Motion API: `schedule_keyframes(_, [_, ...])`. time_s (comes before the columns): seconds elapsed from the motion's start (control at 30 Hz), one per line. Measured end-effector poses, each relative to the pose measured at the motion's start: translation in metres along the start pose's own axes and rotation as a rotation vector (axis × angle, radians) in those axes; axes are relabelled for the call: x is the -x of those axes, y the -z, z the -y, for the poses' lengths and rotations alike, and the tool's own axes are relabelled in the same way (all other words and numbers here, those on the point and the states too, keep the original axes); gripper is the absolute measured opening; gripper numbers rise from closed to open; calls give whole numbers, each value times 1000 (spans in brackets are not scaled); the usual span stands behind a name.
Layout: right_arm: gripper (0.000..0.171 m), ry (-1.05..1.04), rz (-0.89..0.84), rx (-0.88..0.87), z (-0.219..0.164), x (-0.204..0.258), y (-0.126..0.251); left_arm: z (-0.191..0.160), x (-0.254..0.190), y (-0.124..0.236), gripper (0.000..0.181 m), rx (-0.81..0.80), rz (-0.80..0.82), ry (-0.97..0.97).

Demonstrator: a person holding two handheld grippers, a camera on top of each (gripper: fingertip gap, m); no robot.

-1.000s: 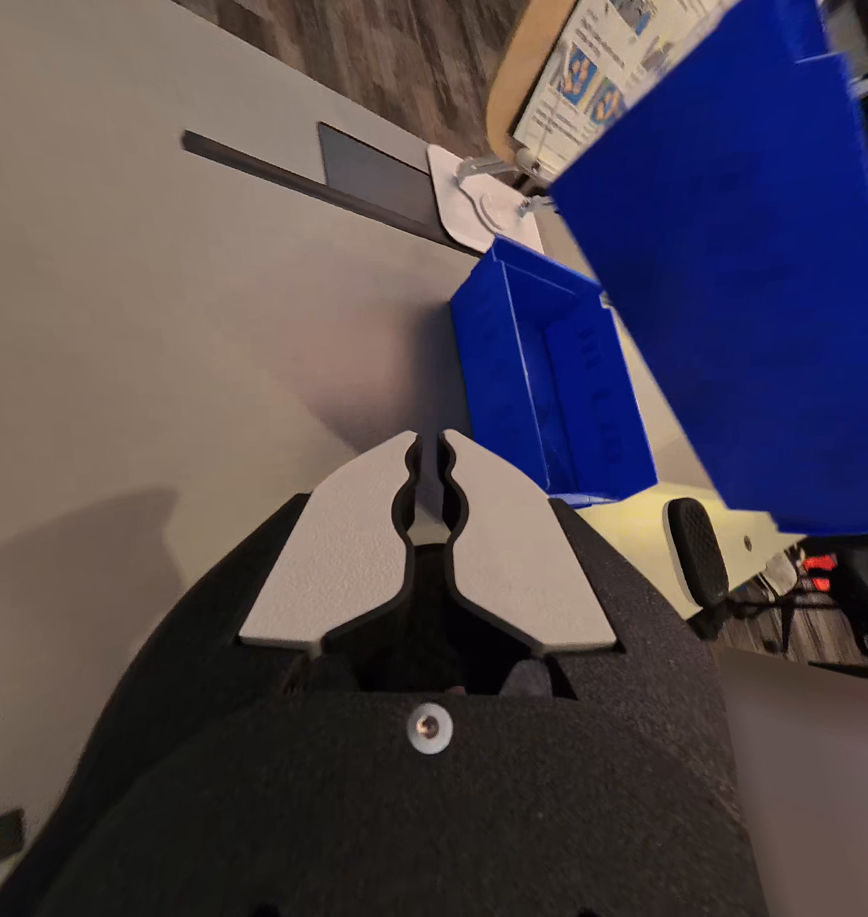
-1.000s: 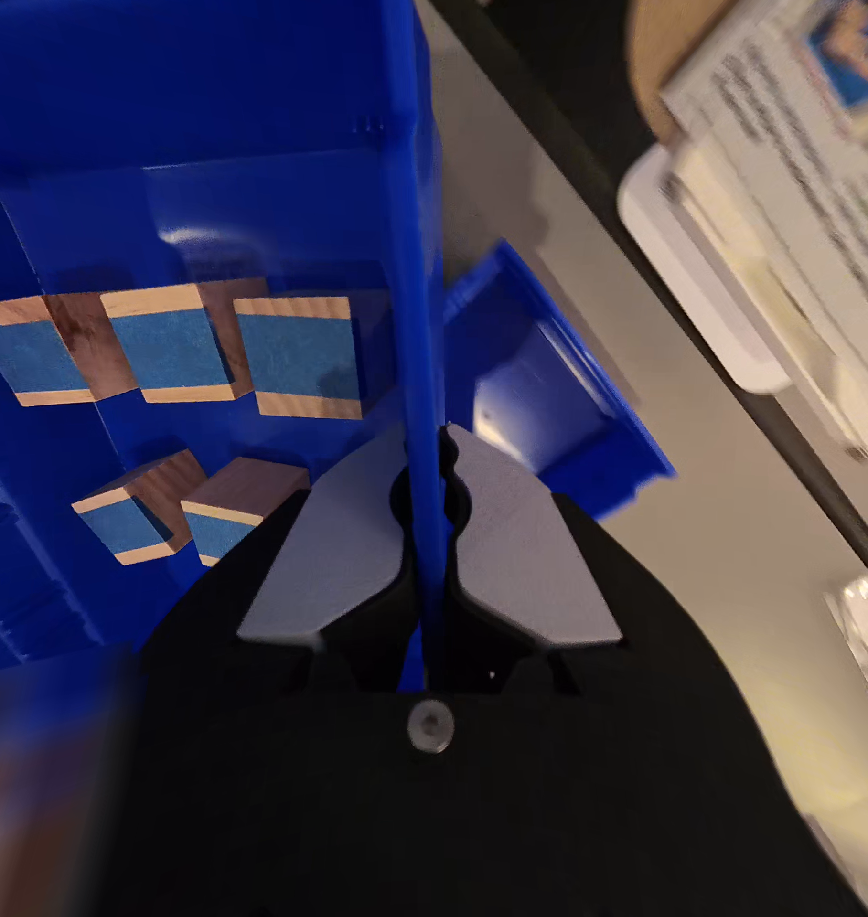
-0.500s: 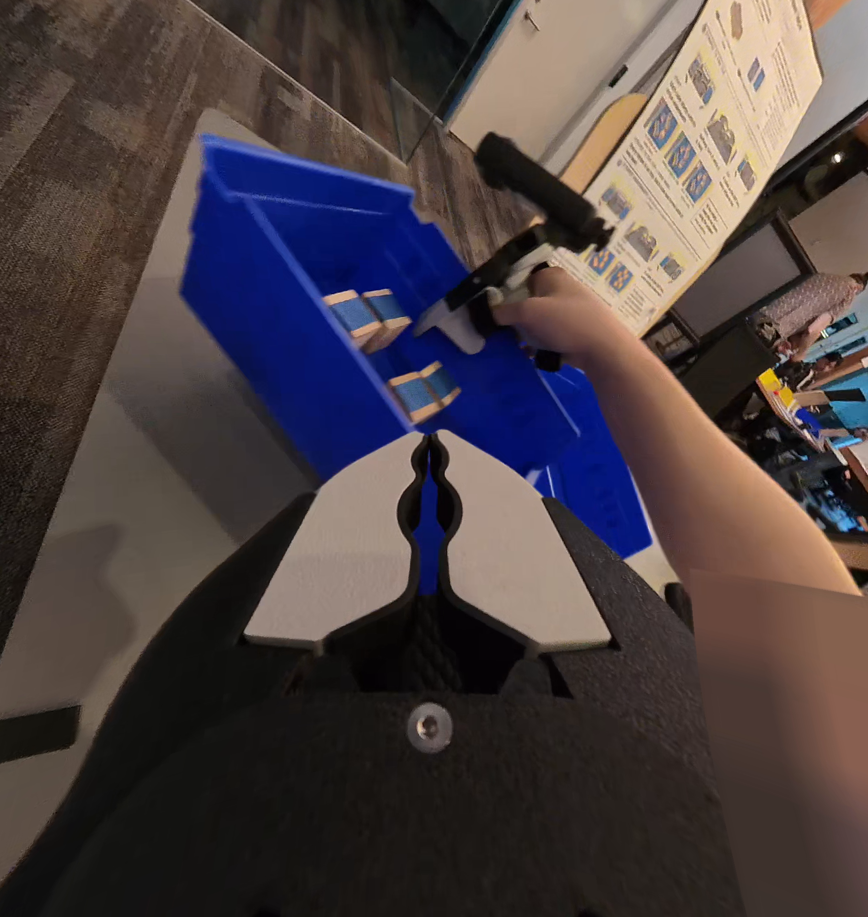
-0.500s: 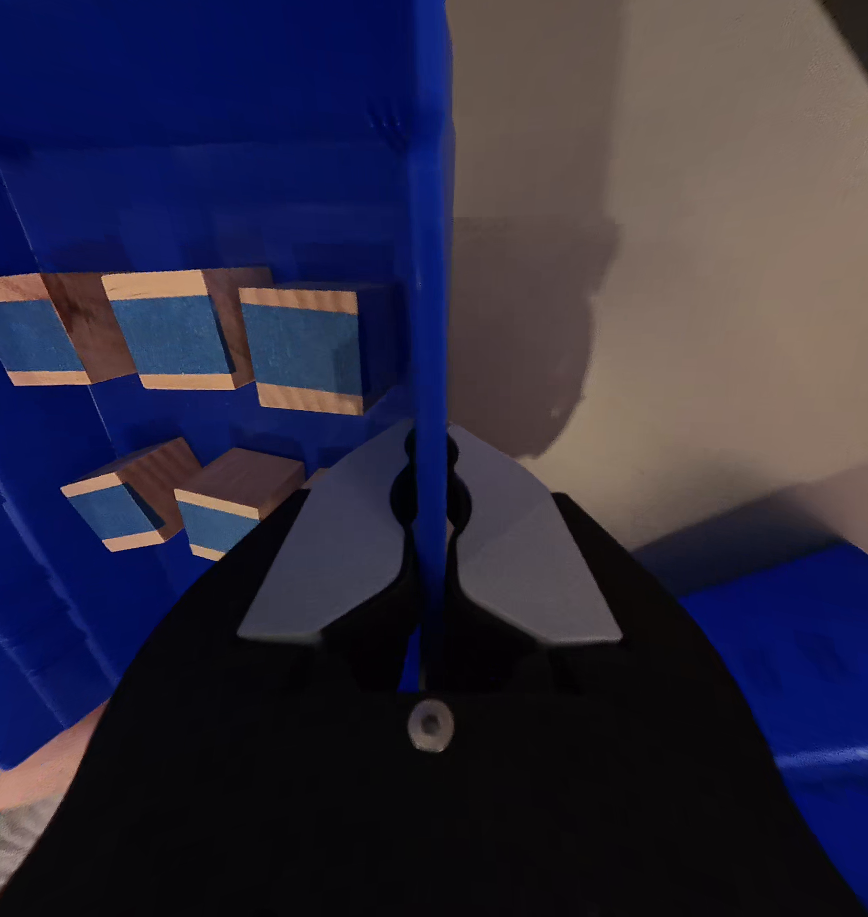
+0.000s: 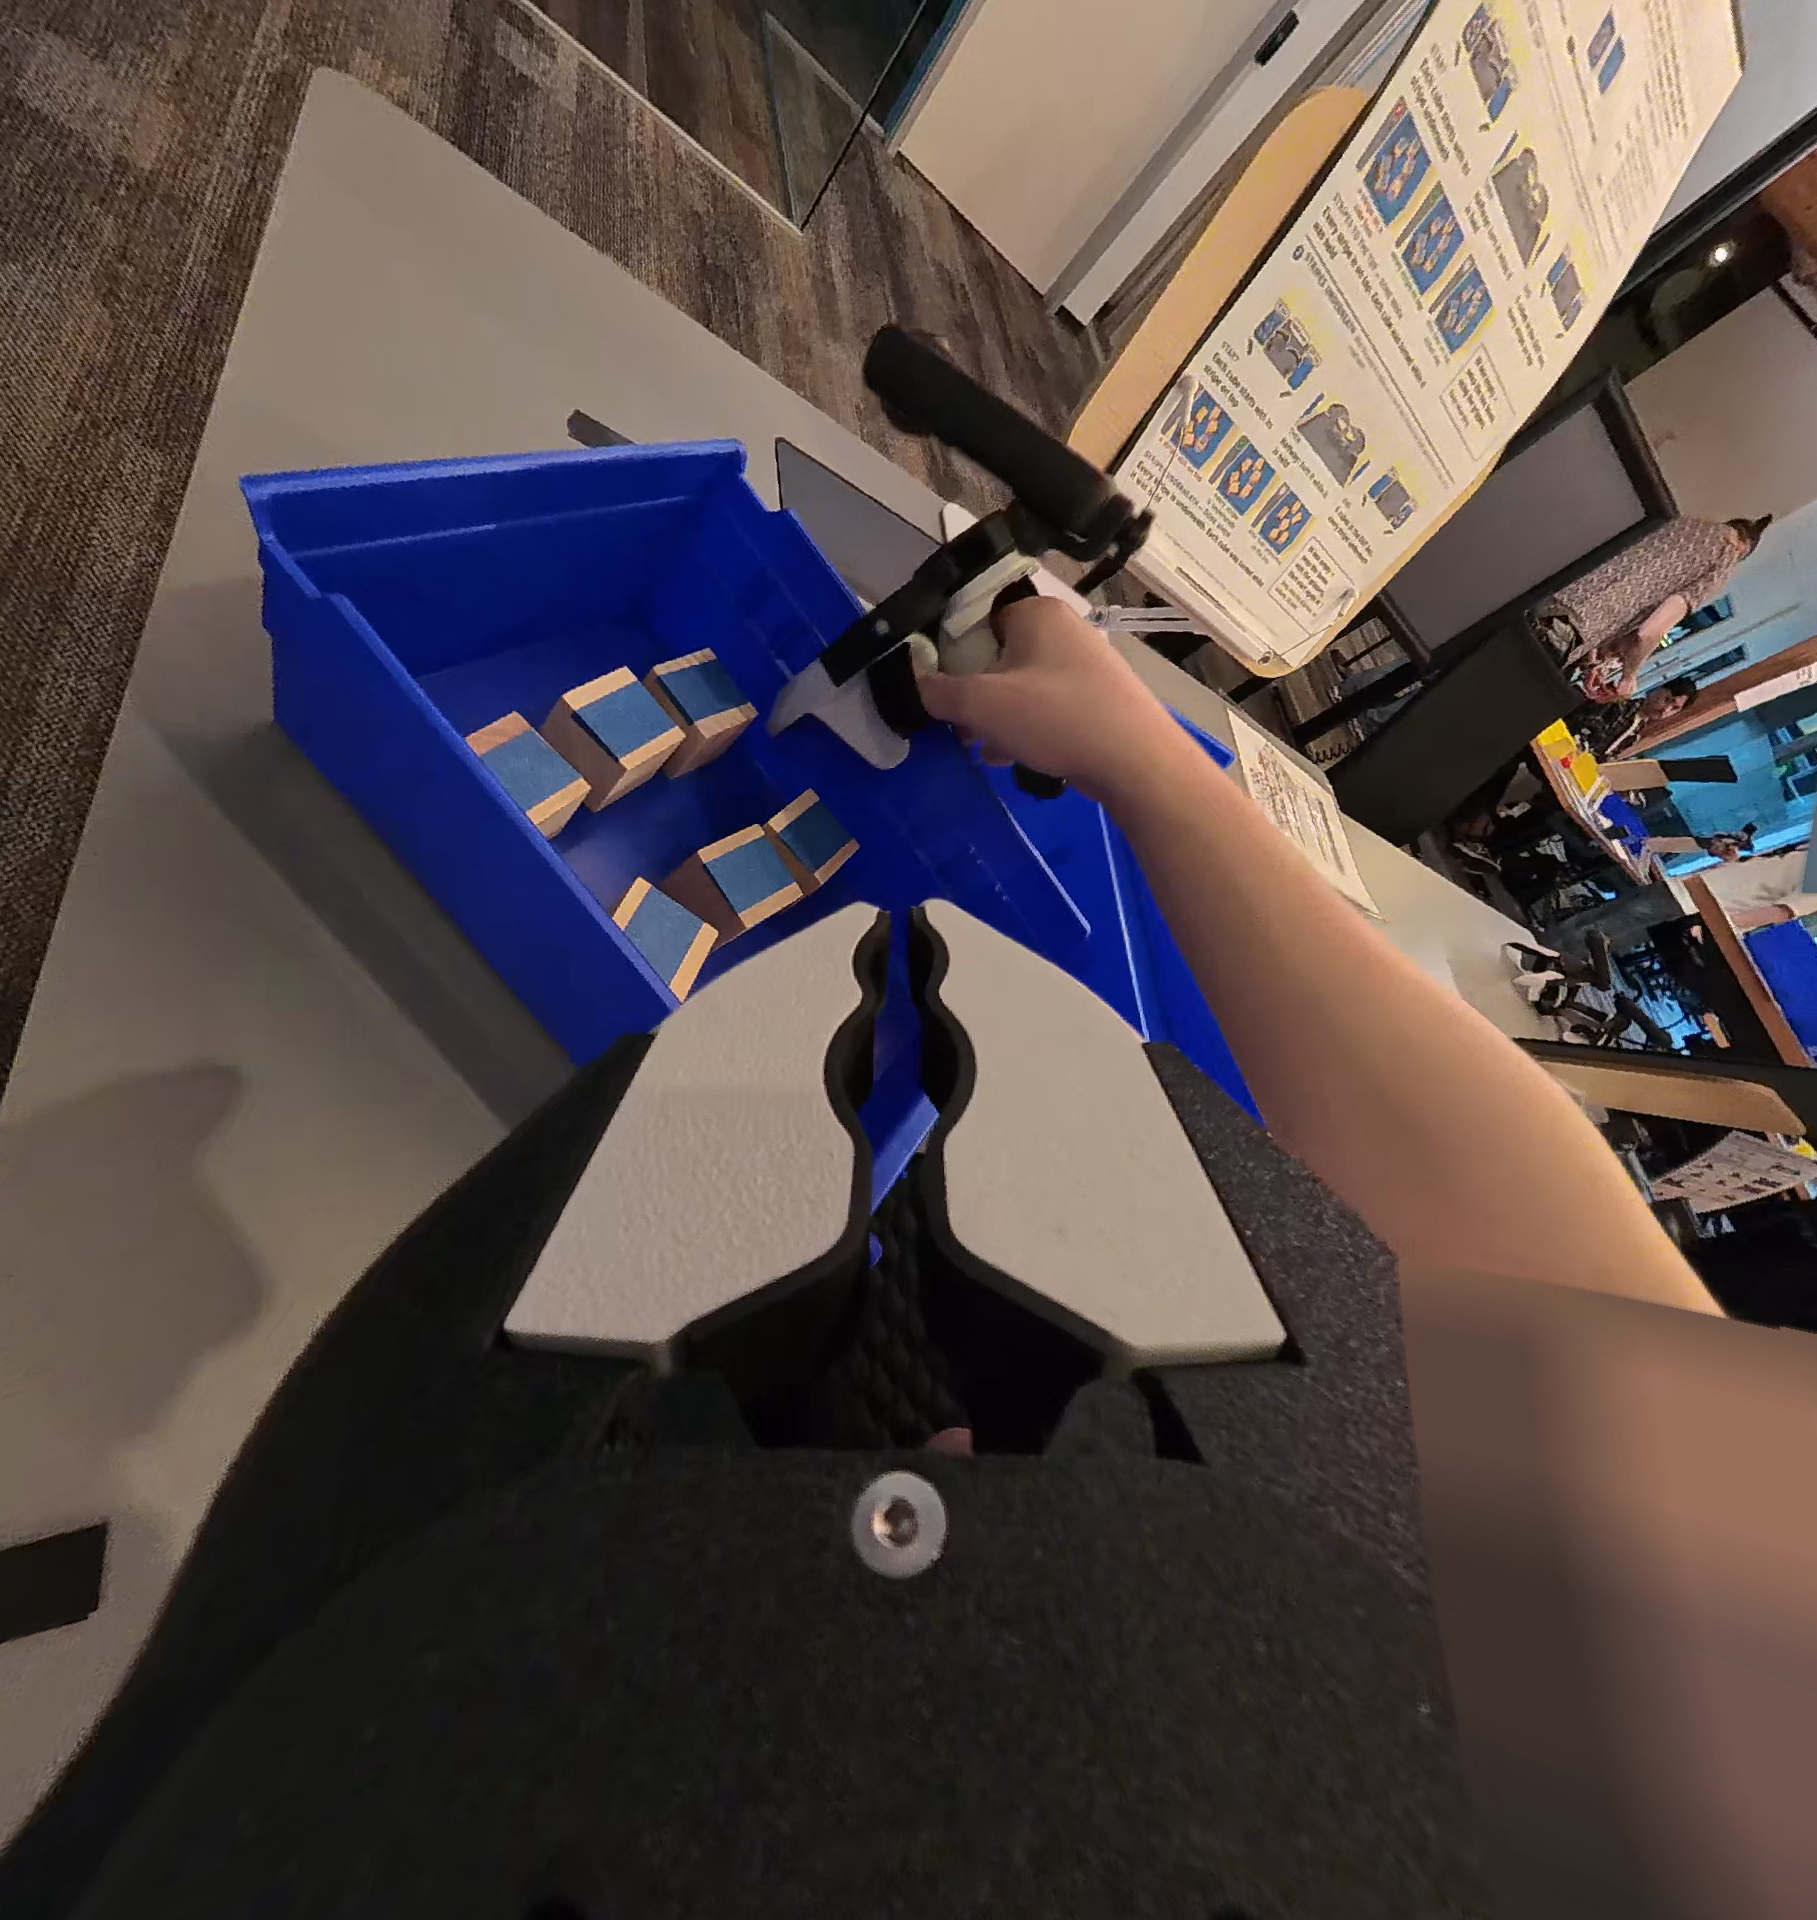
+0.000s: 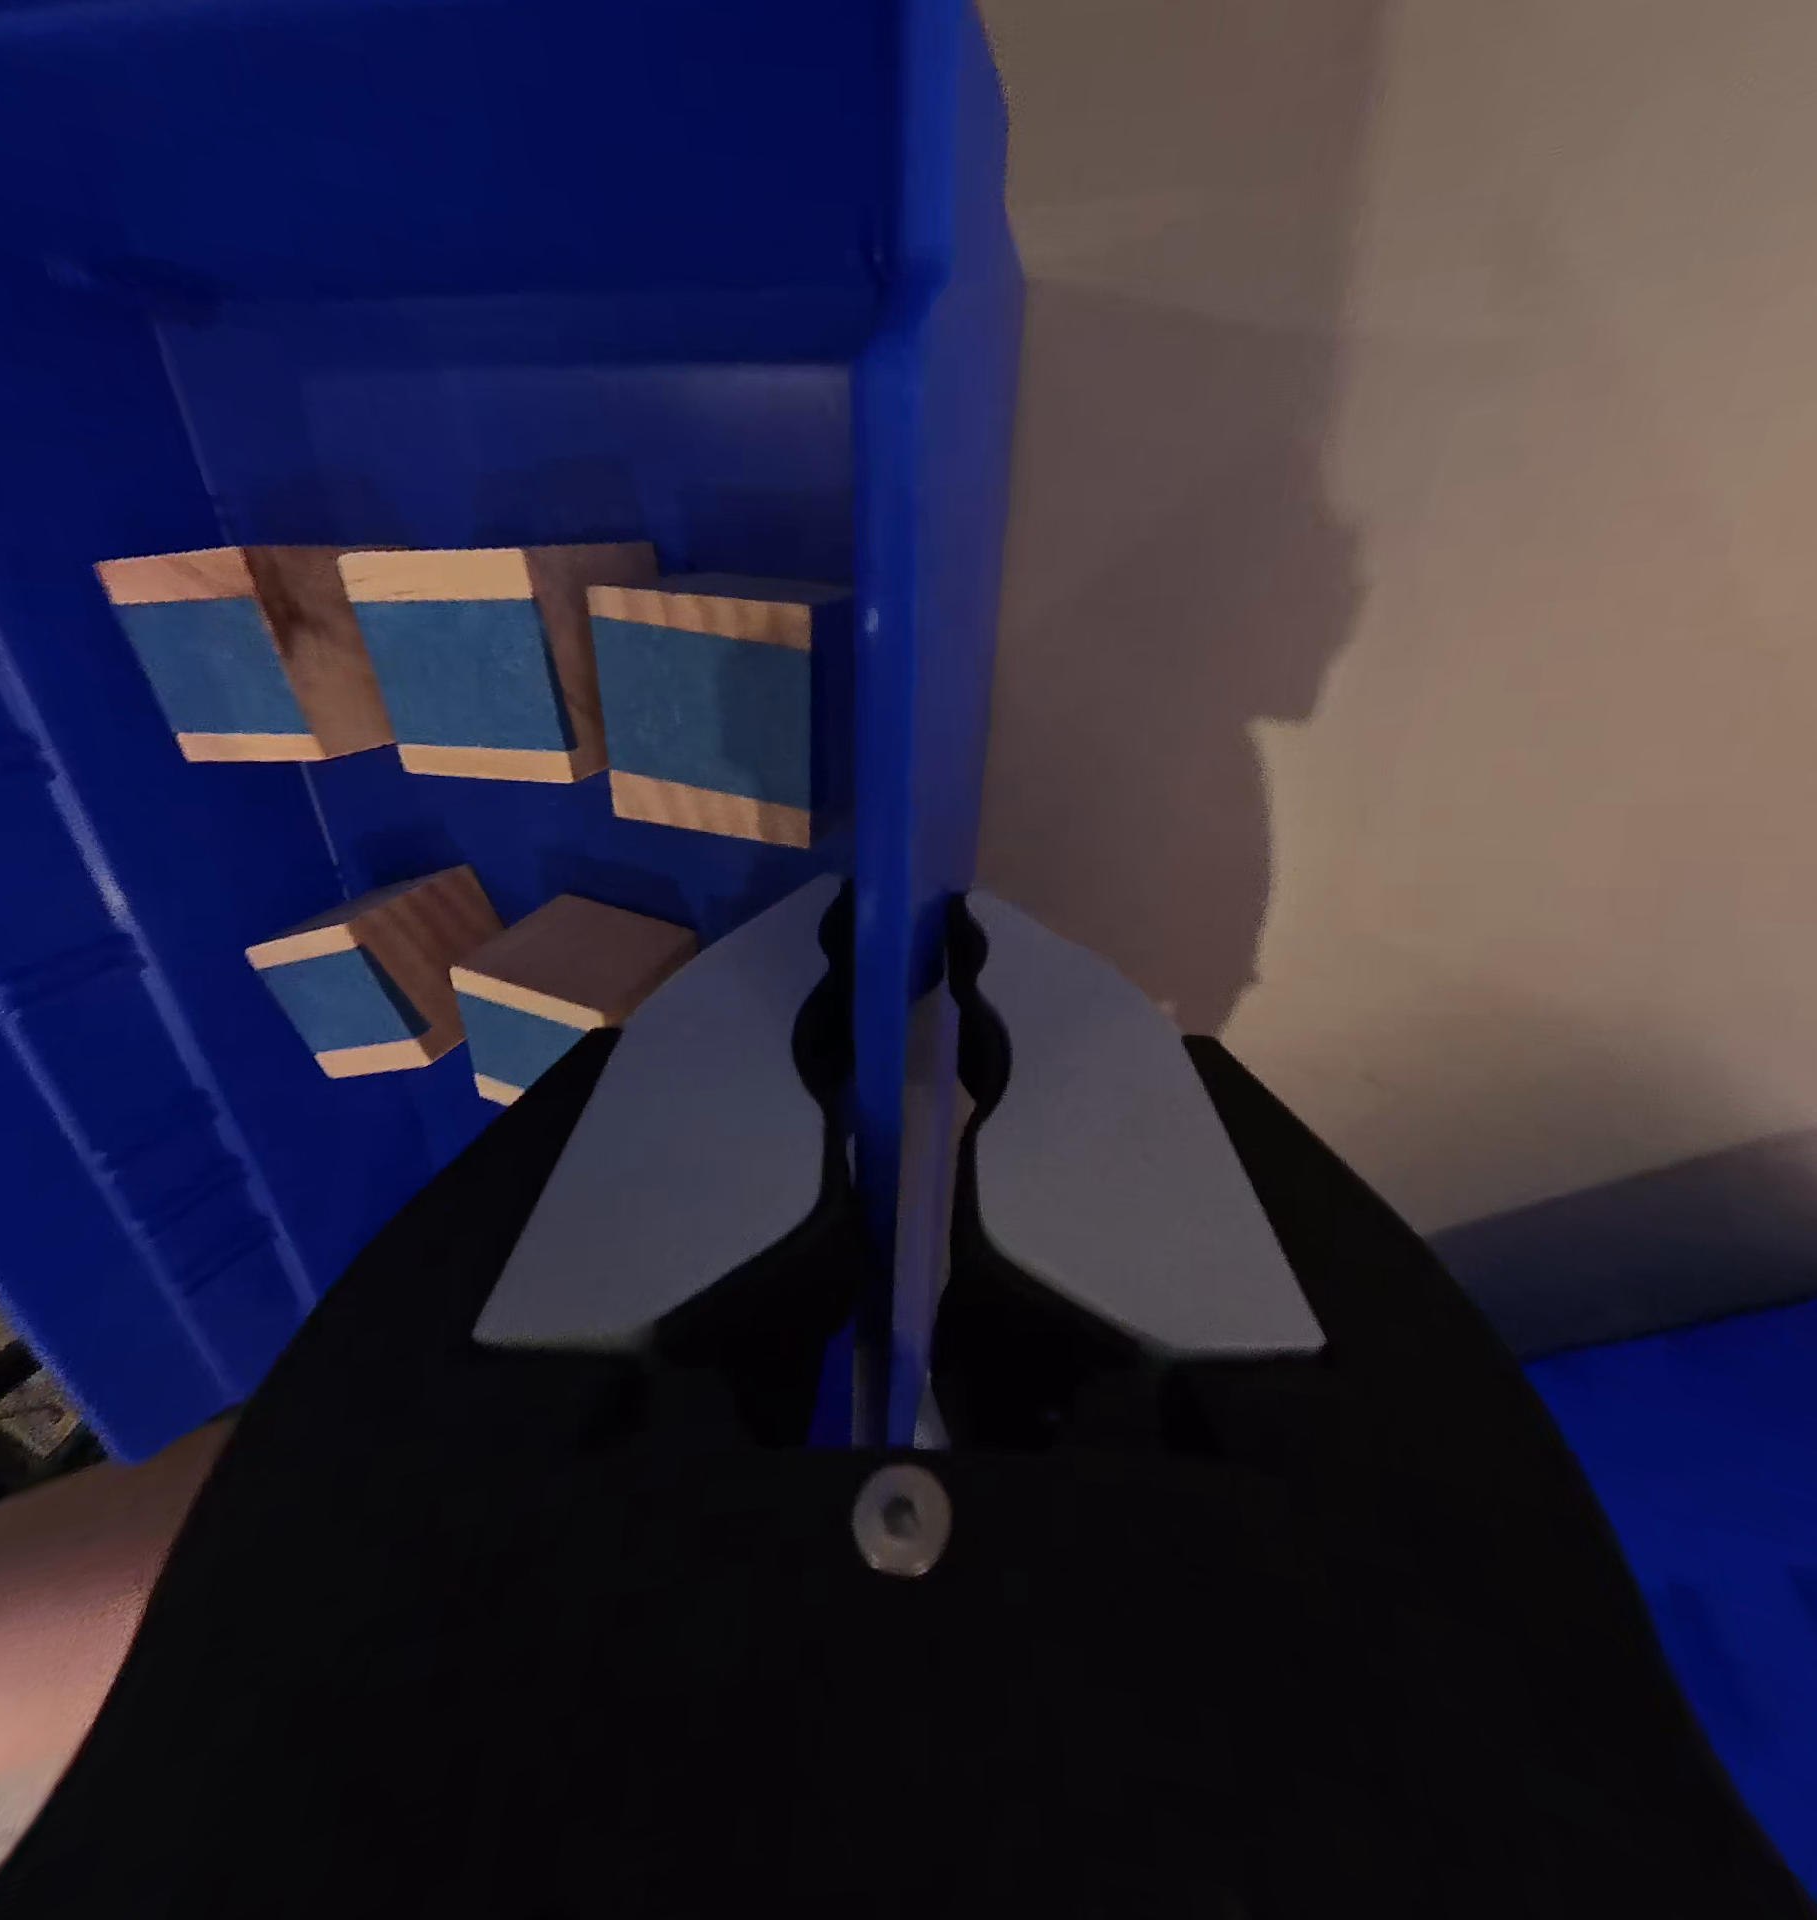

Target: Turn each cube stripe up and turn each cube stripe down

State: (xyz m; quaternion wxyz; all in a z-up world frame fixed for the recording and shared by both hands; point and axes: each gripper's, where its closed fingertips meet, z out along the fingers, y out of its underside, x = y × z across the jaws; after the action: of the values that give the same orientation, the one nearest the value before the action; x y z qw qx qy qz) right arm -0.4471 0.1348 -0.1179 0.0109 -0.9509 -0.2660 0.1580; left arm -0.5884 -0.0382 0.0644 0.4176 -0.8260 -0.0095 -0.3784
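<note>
A blue bin (image 5: 416,665) sits on the grey table (image 5: 364,291) and holds several wooden cubes (image 5: 623,727), each with its blue stripe facing up. The cubes also show in the right wrist view (image 6: 468,665). My right gripper (image 6: 899,914) is shut on the bin's side wall (image 6: 899,520), one finger inside and one outside. In the left wrist view it (image 5: 795,712) is held by a hand at the bin's far wall. My left gripper (image 5: 899,920) is shut and empty, its tips just over the bin's near corner.
A second blue bin (image 5: 1164,935) lies behind the first, under the person's forearm (image 5: 1351,987); it also shows in the right wrist view (image 6: 1693,1507). A poster board (image 5: 1403,312) stands at the table's far side. A paper sheet (image 5: 1288,800) lies near it. Black tape (image 5: 21,1590) marks the near left.
The bin, held up by my right gripper, has come down onto the table. My left gripper has swung round toward the bin and stayed shut.
</note>
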Motion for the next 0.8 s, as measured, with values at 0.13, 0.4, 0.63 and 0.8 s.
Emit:
schedule_keyframes(0.13, [16,22,70,-40,6,2,25,1,0,1,3,-8,7,4])
schedule_keyframes(0.4, [3,241,271,-284,-2,26,128,1,-4,-5,4,15,24,-14])
schedule_keyframes(0.63, [1,442,154,-577,-75,-4,227,-2,-14,-11,4,46,32,-42])
schedule_keyframes(0.8, [1,508,-47,-708,-145,-57,269,-1,-15,-11,4,40,48,-43])
